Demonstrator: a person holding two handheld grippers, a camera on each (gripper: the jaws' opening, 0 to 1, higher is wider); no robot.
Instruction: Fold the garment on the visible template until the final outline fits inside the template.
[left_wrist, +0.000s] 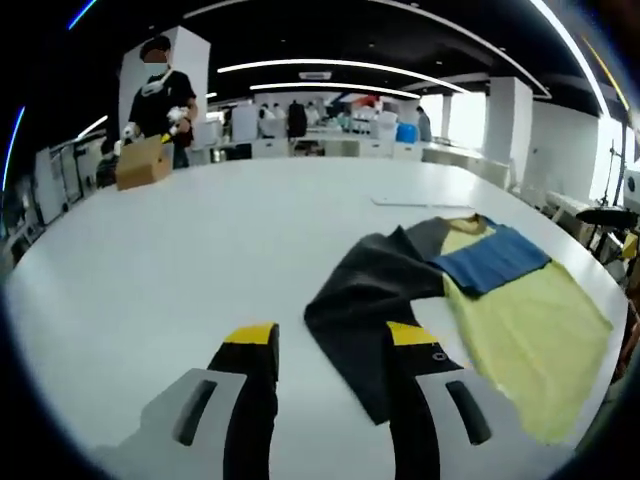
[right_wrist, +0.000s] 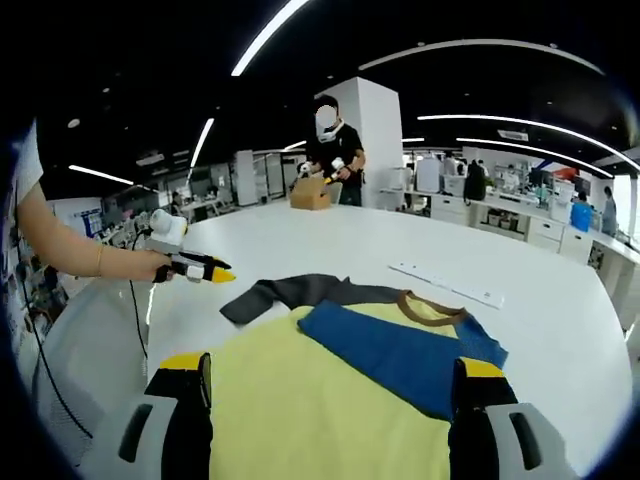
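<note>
Garment, left gripper view: the garment (left_wrist: 500, 300) was seen lying flat on the white worktop (left_wrist: 250, 250), a yellow body with a blue sleeve (left_wrist: 492, 258) folded over it and a dark grey sleeve (left_wrist: 375, 300) spread towards the camera.
Left gripper (left_wrist: 330, 350): its fingers were held spread and empty just above the worktop, the right-hand one over the grey sleeve, judged to be lined up for a pinch there.
Hard to make out: no template outline could be told on the worktop; a pale strip (left_wrist: 420, 203) beyond the collar could not be identified.
Background: a person (left_wrist: 160, 95) with a cardboard box (left_wrist: 143, 162) stood at the far edge.
Garment, right gripper view: the yellow body was cut off at the bottom, hem unseen.
Right gripper (right_wrist: 330, 385): fingers were spread wide over the yellow cloth, nothing held.
Other gripper: the left gripper was seen held in a hand (right_wrist: 150, 265) near the grey sleeve's end.
</note>
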